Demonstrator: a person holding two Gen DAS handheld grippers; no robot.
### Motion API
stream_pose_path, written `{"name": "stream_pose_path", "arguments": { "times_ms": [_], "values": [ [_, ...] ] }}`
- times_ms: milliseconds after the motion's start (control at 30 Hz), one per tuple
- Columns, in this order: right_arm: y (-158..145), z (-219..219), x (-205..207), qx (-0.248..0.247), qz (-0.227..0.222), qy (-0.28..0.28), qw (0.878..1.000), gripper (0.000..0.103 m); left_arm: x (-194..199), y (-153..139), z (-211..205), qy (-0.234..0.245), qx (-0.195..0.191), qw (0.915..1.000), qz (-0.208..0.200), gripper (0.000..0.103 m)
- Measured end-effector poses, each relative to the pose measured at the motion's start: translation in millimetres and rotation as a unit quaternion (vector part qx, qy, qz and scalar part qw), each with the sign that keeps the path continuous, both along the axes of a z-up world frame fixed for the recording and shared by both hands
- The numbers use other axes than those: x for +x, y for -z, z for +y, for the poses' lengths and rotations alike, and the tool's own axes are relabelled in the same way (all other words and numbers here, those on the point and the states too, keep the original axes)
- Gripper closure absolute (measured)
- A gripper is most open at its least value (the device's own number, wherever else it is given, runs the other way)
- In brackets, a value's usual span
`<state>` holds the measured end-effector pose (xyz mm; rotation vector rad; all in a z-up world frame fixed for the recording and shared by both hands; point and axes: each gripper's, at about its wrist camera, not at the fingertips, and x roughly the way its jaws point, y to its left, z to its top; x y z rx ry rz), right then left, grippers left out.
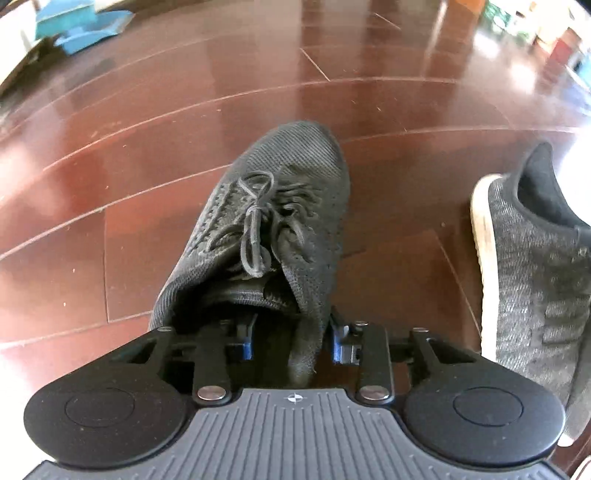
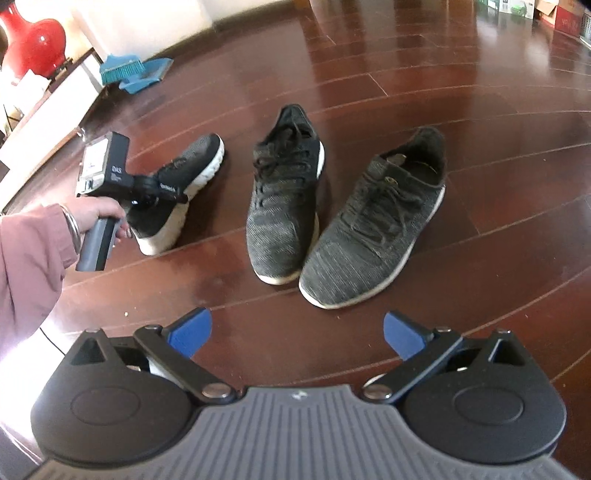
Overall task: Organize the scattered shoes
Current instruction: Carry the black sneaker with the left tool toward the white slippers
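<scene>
My left gripper (image 1: 291, 332) is shut on the collar of a dark knit laced shoe (image 1: 280, 206) whose toe points away from me. In the right wrist view this white-soled shoe (image 2: 195, 162) lies tilted at the left, with the left gripper (image 2: 162, 192) at its opening, held by a hand in a pink sleeve. Whether it touches the floor I cannot tell. A grey shoe (image 2: 284, 199) and another grey shoe (image 2: 376, 229) lie side by side, toes toward me. My right gripper (image 2: 297, 332) hangs open over bare floor in front of them. One grey shoe (image 1: 535, 266) shows at the right of the left wrist view.
The floor is glossy red-brown wood (image 2: 480, 110). A blue broom and dustpan (image 2: 136, 72) lie at the back left, near a red vase (image 2: 33, 40) and a low white cabinet (image 2: 44, 122). Boxes (image 2: 554, 11) stand at the far right.
</scene>
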<state>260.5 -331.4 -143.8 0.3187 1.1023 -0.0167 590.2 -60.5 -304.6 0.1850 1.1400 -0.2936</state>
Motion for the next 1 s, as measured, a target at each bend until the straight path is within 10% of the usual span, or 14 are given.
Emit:
{"name": "stream_pose_path", "arguments": {
  "times_ms": [433, 1000],
  "values": [
    [4.1, -10.6, -21.1, 0.015, 0.004, -0.024, 1.0, 0.002, -27.5, -54.4, 1.1, -0.012, -0.025, 0.9996, -0.003, 0.084],
    [-14.7, -28.4, -61.2, 0.041, -0.024, -0.087, 0.995, 0.002, -165.9, -157.9, -26.3, 0.011, -0.089, 0.9951, -0.044, 0.084]
  ]
}}
